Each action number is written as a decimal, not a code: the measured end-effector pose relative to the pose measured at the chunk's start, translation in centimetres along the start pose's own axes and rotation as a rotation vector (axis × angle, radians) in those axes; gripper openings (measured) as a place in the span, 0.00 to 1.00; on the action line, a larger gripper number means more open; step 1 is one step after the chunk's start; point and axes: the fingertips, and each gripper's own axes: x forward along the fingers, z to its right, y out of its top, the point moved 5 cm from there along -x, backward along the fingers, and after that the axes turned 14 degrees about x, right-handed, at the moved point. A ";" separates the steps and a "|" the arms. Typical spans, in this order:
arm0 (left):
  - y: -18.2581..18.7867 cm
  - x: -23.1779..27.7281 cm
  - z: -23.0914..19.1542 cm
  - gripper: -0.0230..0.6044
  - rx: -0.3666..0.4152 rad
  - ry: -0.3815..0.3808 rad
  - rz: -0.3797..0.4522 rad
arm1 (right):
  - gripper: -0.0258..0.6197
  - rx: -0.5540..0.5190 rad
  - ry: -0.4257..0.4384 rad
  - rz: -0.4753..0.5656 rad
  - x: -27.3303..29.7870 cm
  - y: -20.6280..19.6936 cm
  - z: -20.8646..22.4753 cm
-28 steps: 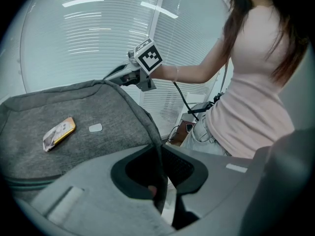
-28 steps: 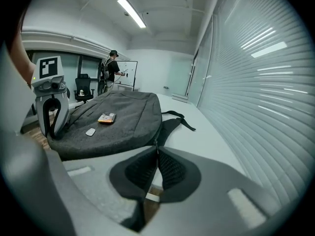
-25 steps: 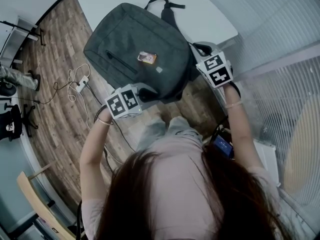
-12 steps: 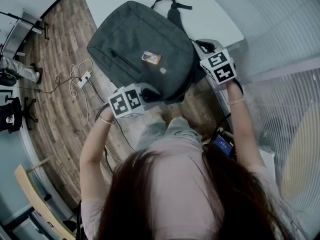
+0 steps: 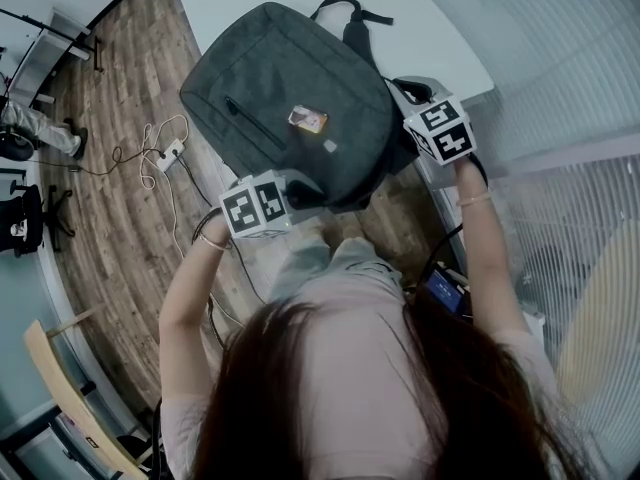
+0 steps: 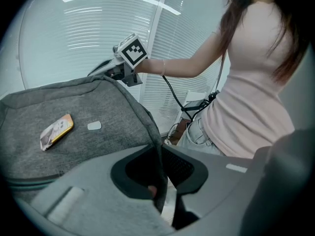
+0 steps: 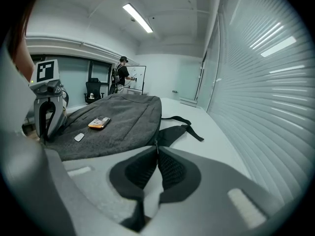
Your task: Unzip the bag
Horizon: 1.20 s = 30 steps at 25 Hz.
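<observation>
Head view: a grey backpack lies flat on the white table, with its near end at the table's edge, close to the person.
Left gripper: its jaws are clamped on the backpack's near edge, with the fabric pinched between the pads.
Right gripper: its jaws are pressed together at the bag's side seam. A thin sliver, probably the zipper pull, is nipped at the tips, though I cannot confirm it is the pull.
Step in hand: this looks like the start of the pull, since no opened stretch of zip shows.
Doing it well: the left gripper should anchor the bag and hold the fabric taut. The right should draw along the zip line, low and parallel to the seam, without lifting away.
Risk: the thin pull may slip from the pads. The loose strap lies near the seam and could snag.
</observation>
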 end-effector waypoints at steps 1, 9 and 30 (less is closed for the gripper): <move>0.0 0.0 0.0 0.14 -0.001 -0.001 -0.001 | 0.06 -0.002 0.006 0.002 0.2 0.1 0.1; -0.1 0.3 0.0 0.14 -0.005 0.003 -0.017 | 0.06 -0.019 0.039 0.019 1.5 0.9 0.5; 0.0 0.6 -0.3 0.14 -0.018 -0.032 -0.028 | 0.06 -0.068 0.116 0.003 4.5 3.2 1.3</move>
